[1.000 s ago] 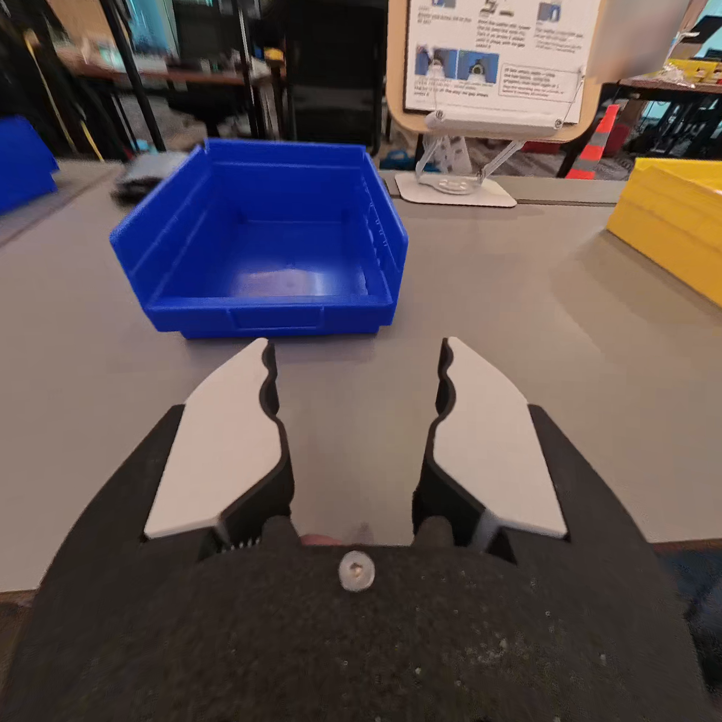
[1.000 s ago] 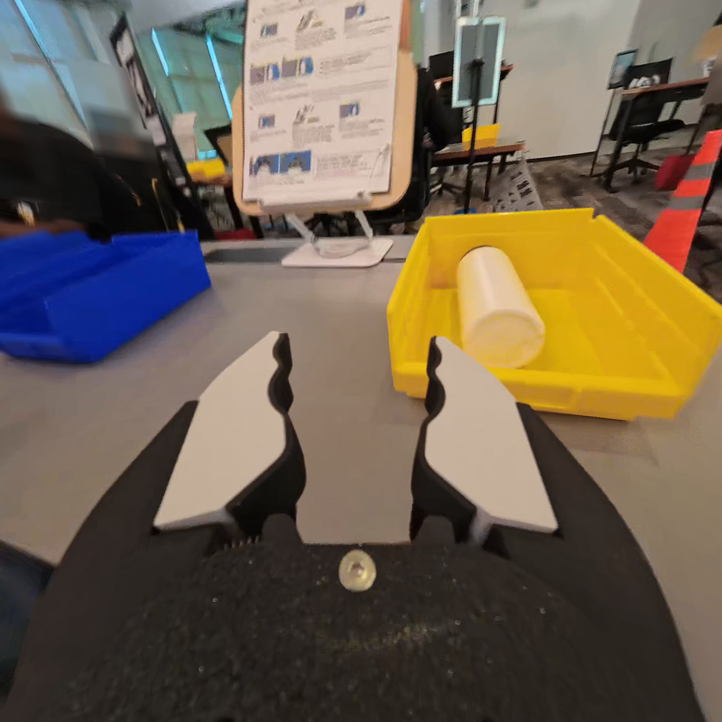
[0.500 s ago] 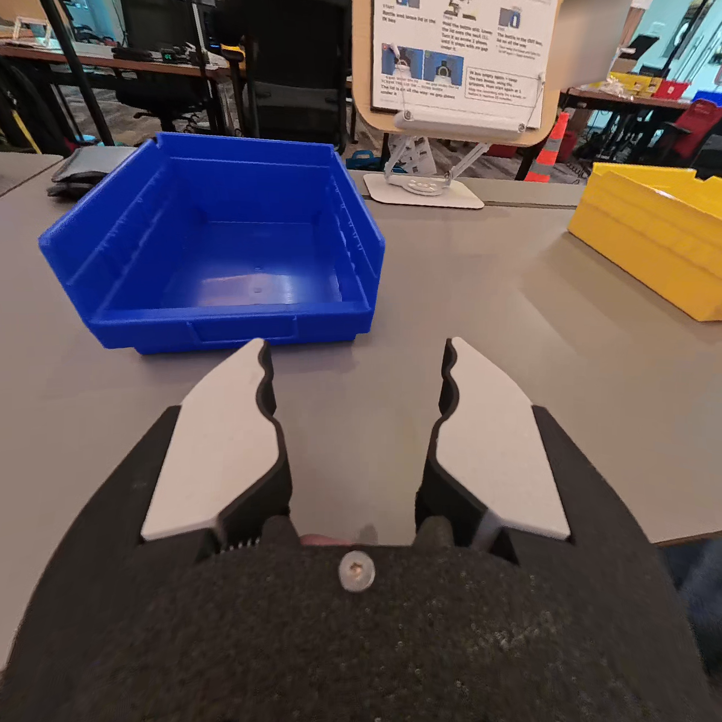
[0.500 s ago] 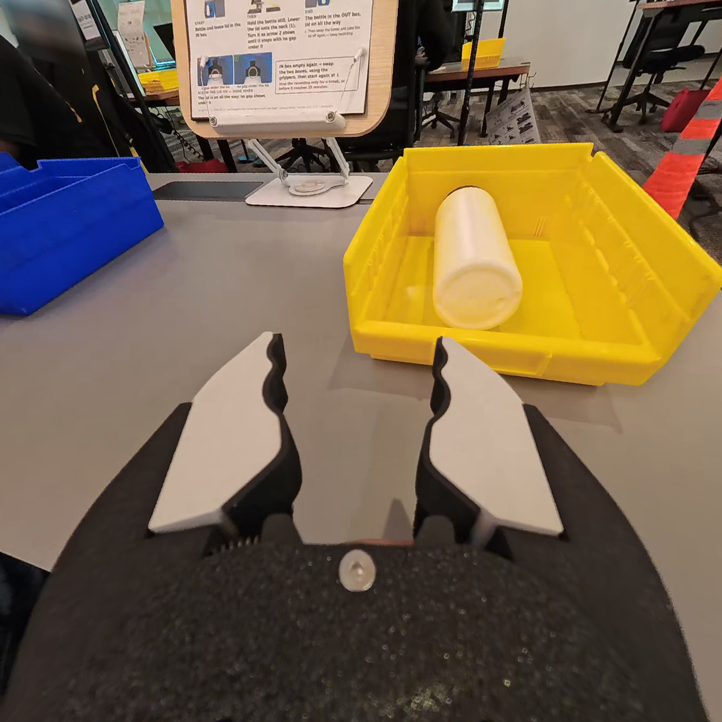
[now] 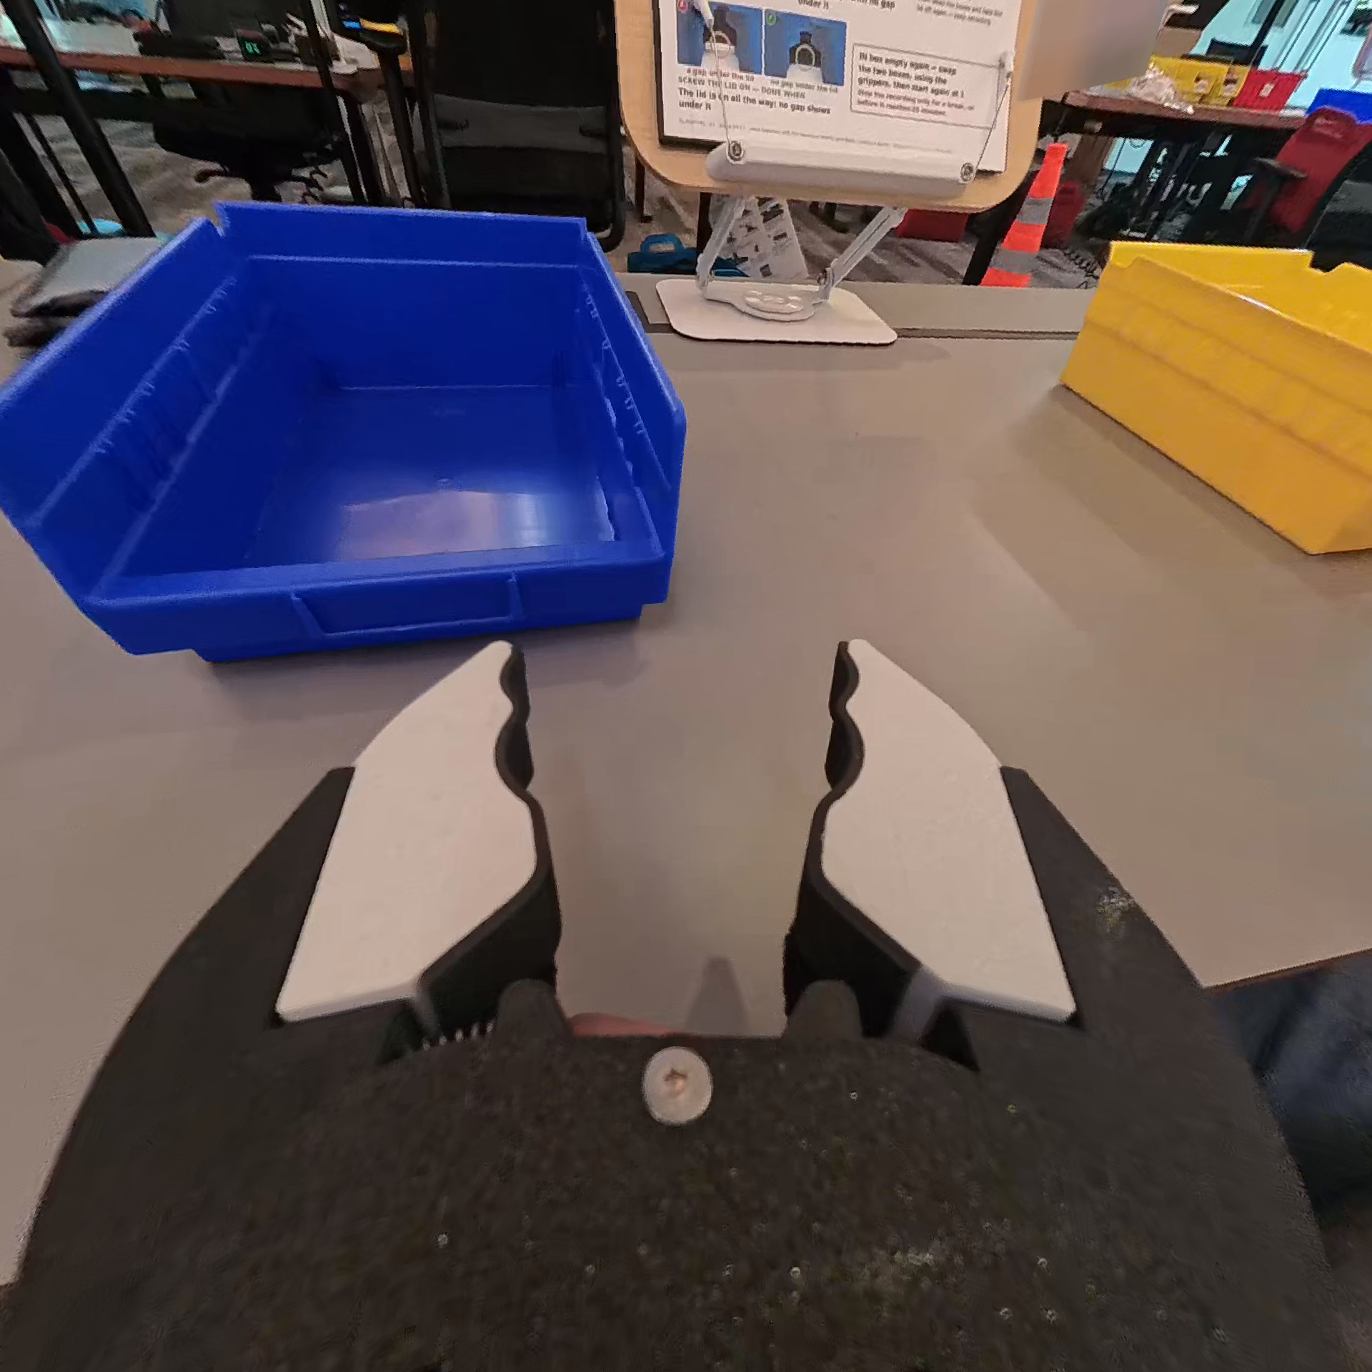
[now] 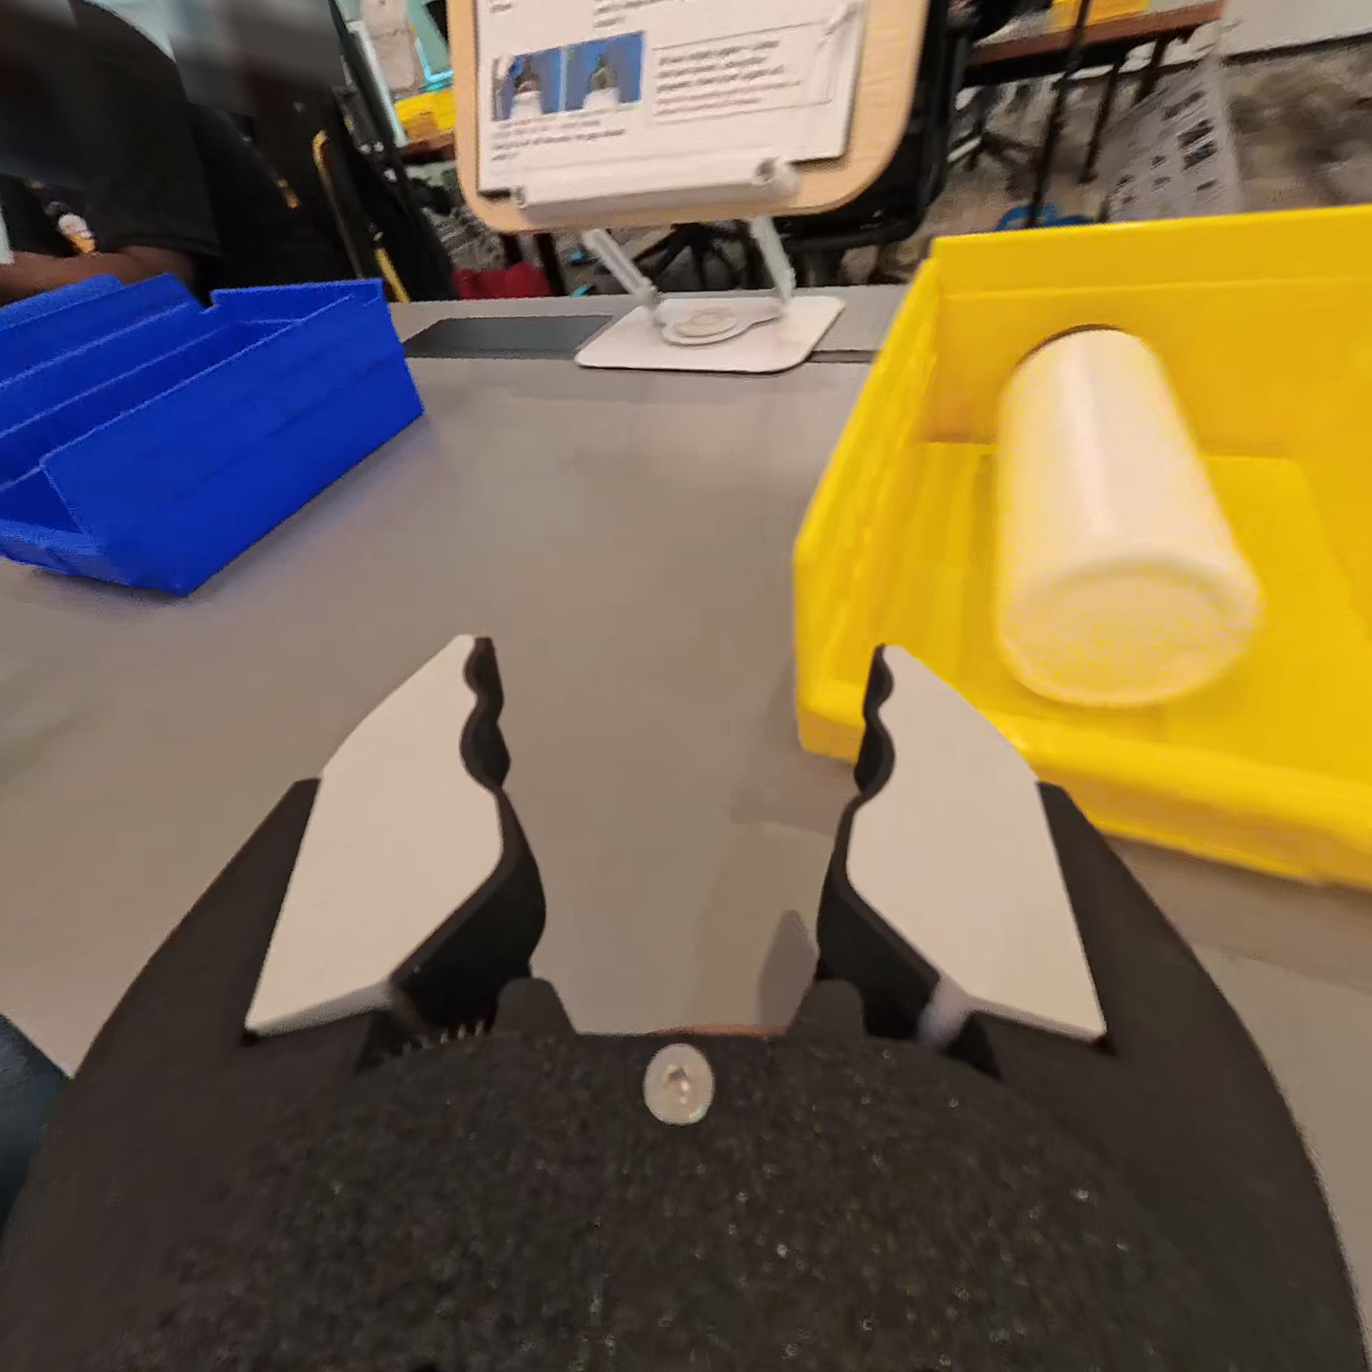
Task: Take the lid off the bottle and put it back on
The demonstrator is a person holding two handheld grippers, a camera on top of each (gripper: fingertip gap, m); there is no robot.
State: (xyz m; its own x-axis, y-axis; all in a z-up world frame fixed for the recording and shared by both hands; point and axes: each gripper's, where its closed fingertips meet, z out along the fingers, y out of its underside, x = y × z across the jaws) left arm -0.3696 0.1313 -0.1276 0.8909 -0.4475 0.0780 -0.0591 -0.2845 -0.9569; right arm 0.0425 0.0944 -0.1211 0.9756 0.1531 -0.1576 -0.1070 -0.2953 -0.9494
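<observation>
Right gripper [image 6: 679, 653] swung left, cream bottle [image 6: 1106, 520] lying in yellow bin [image 6: 846, 594] beyond its right finger, both grippers level, fingers apart, left gripper [image 5: 679, 657] empty.

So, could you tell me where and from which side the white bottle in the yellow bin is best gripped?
Probably across its round body, coming down from above. The white bottle lies on its side in the yellow bin, flat base toward the camera, walls around it. The open right gripper is nearest. The lid end points away, unseen.
</observation>
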